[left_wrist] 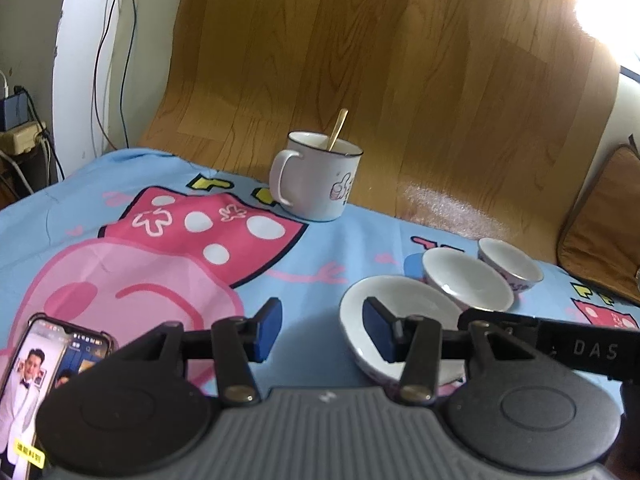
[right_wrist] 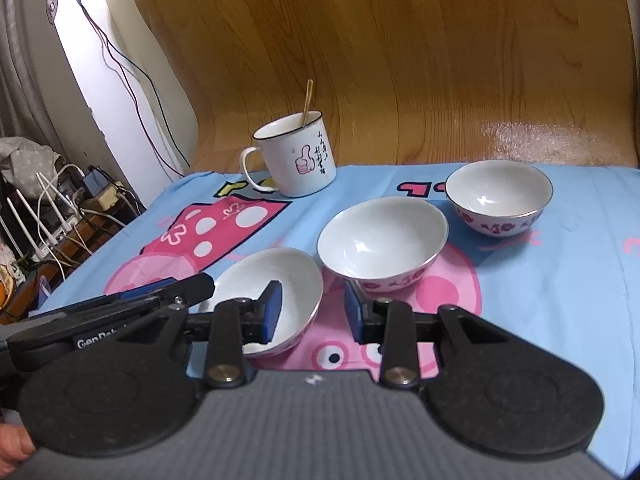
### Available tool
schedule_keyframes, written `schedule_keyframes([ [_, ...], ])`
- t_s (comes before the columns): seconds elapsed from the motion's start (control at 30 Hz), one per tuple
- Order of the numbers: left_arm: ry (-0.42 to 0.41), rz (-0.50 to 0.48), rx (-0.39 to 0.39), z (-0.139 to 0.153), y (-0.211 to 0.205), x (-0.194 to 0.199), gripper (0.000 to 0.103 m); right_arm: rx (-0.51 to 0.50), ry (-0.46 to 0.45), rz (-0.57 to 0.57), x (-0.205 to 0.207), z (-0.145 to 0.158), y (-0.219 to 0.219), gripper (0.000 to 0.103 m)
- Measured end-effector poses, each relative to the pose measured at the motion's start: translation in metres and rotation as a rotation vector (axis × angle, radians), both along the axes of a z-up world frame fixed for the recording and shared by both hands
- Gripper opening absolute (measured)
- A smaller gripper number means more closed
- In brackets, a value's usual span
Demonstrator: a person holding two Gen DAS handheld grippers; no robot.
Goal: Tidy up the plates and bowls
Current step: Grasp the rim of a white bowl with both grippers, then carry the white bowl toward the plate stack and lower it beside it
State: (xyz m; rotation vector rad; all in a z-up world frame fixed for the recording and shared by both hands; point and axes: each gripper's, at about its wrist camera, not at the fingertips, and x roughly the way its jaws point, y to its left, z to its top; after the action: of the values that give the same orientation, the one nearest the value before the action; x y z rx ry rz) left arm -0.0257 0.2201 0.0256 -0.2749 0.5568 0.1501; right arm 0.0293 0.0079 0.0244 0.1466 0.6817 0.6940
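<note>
Three bowls (right_wrist: 382,240), one mug (right_wrist: 296,156); left gripper (left_wrist: 324,332) open, right gripper (right_wrist: 312,312) seemingly too.

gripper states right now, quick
left gripper: open, astride the near bowl rim, not gripping
right gripper: open, astride the same bowl's rim, not gripping

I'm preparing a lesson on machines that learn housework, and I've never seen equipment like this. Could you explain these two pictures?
There is no robot here. A person holds a two-fingered gripper in each hand, and each has a camera looking along its fingers. One picture comes from the left gripper, the other from the right gripper. On a cartoon cloth are the nearest bowl, a middle bowl and a far bowl, all empty, plus a mug holding a spoon, and a phone. Both grippers are open, straddling opposite rims of the nearest bowl. Nothing is gripped yet.
</note>
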Motion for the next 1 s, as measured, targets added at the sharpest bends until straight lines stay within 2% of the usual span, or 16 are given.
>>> schedule_keyframes([
  [0.17,0.024,-0.002,-0.002,-0.006,0.001,0.009,0.045,-0.006,0.024,-0.005,0.009,-0.009,0.007,0.031],
  [0.23,0.041,-0.01,0.002,-0.01,-0.001,0.012,0.044,-0.013,0.035,0.001,0.012,-0.013,0.013,0.025],
  [0.27,0.054,-0.014,-0.001,-0.013,-0.002,0.015,0.042,-0.015,0.047,0.006,0.015,-0.016,0.015,0.017],
  [0.33,0.064,-0.041,-0.039,-0.018,0.0,0.016,0.026,0.007,0.067,0.018,0.015,-0.018,0.016,0.013],
  [0.37,0.064,-0.058,-0.06,-0.018,0.0,0.015,0.014,0.009,0.056,0.021,0.012,-0.017,0.016,0.013],
  [0.4,0.062,-0.067,-0.07,-0.018,-0.001,0.014,0.012,0.003,0.035,0.025,0.007,-0.014,0.017,0.011],
  [0.6,0.015,-0.102,-0.094,-0.002,-0.019,-0.002,0.01,0.01,-0.044,-0.002,-0.021,-0.01,-0.008,0.011],
  [0.73,0.015,-0.191,-0.066,0.004,-0.055,-0.001,0.01,0.042,-0.048,-0.075,-0.034,-0.013,-0.043,0.011],
  [1.0,0.026,-0.349,-0.022,0.006,-0.132,0.001,0.011,0.039,-0.082,-0.233,-0.061,-0.014,-0.113,0.011],
])
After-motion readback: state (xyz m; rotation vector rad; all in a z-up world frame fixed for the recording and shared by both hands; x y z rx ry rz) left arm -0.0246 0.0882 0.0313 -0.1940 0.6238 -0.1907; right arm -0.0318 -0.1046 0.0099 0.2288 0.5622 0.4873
